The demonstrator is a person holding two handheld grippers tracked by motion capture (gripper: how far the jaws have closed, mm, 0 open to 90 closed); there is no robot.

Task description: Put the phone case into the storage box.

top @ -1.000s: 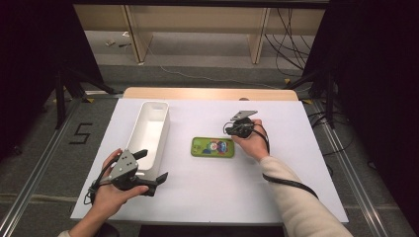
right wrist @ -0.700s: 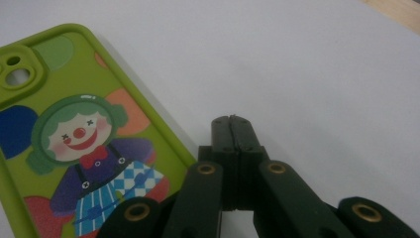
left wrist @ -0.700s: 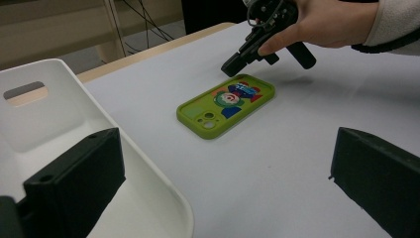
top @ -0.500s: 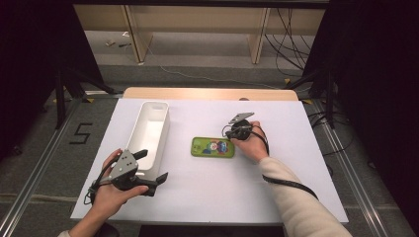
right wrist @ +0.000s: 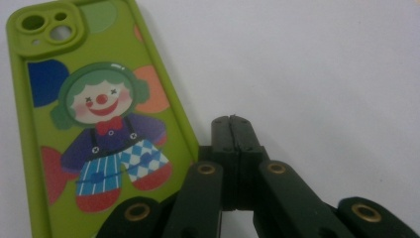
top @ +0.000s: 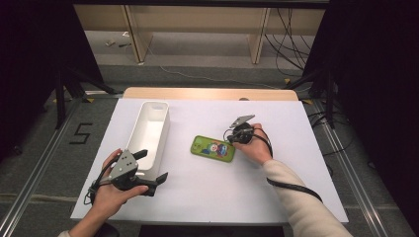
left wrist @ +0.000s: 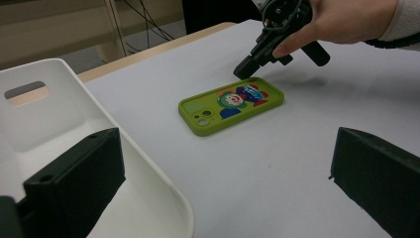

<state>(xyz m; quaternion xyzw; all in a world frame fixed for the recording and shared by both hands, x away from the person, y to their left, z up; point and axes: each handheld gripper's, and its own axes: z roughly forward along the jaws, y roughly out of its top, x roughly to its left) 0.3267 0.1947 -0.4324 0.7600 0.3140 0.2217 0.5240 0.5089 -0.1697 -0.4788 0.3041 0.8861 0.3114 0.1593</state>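
Left gripper (top: 148, 170) is sitting at the table's near left, held in the person's left hand (top: 111, 190), jaws spread wide with nothing between them; one jaw is lying at the near end of the white bin (top: 148, 129). In the left gripper view the bin is being cut off by the frame's left and bottom edges, and one black jaw is covering part of its wall.

Green phone case (top: 213, 147) is lying flat on the white table (top: 276, 192), mid-table, just right of the bin but apart from it, printed side up: a cartoon clown with green hair, red nose, red bow tie. No readable text or brand on it. In the right gripper view its near end is hiding behind the jaw linkage.

Right gripper (top: 231, 139) is angling down at the case's right end, jaws pressed together, pinching nothing; tips are sitting just beside the case's edge, contact hard to tell. Right hand (top: 257, 147) is wrapping around its body.

Farther off, a "5" marking (top: 81, 133) is showing on the floor left of the table.
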